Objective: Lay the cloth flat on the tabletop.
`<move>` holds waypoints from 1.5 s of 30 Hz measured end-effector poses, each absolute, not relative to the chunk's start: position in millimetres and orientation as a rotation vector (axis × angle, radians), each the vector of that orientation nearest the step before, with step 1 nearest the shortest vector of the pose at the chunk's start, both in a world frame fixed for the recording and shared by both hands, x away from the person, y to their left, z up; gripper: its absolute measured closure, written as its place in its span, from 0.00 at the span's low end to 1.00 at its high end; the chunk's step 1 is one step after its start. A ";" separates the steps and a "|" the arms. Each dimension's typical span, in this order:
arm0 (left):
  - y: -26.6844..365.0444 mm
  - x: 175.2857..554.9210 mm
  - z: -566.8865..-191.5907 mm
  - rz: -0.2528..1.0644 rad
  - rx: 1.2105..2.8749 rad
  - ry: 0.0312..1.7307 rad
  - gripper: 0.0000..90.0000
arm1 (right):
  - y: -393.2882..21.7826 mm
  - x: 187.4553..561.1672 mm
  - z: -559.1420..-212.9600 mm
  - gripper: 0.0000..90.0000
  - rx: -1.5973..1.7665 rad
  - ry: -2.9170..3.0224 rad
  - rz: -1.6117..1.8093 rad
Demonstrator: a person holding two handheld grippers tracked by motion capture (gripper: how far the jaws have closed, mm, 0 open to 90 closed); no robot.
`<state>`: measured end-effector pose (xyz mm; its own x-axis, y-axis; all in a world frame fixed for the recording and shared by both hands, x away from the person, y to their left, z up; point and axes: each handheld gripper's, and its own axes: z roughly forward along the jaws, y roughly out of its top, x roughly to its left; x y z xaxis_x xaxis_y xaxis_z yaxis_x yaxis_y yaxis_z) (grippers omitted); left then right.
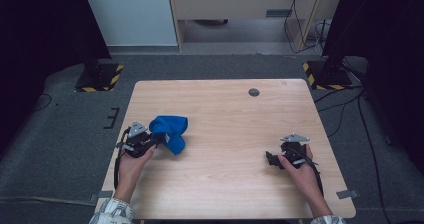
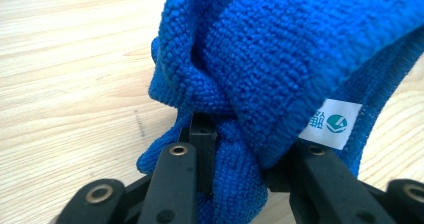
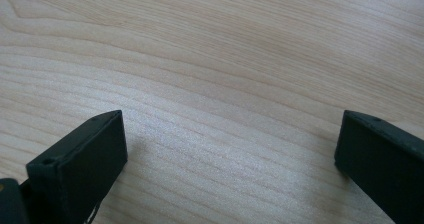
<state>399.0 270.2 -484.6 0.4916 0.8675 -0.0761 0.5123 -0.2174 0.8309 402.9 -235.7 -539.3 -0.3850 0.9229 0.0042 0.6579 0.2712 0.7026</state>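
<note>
Blue cloth (image 1: 170, 131), bunched at the table's (image 1: 230, 184) left edge, is clamped in the left gripper (image 1: 156, 140) jaws; soft, light, prob. slumps when lifted, so grip a thick fold near the label (image 2: 331, 123); right gripper (image 3: 230, 149) jaws apart, nothing between.

One cloth, two grippers, one table

One blue cloth (image 1: 170, 131) lies bunched on one wooden table (image 1: 225, 184), and it bears one white label (image 2: 331, 123). Two grippers are counted: the left gripper (image 1: 159, 140) and the right gripper (image 1: 270, 159), each held in one hand, so two hands. One dark round spot (image 1: 254, 92) marks the tabletop, and two yellow-and-black striped stand bases (image 1: 100, 78) sit on the floor beyond it
</note>
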 end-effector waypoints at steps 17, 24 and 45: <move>235.8 396.3 -484.8 0.495 1.951 1.059 0.79 | -235.7 402.9 -539.3 0.01 1.429 2.141 0.882; 217.8 393.1 -483.1 0.475 1.971 1.010 0.79 | -235.7 402.9 -539.3 0.01 1.429 2.141 0.882; 157.3 396.8 -480.3 0.392 2.024 0.903 0.79 | -235.7 402.9 -539.3 0.01 1.429 2.141 0.882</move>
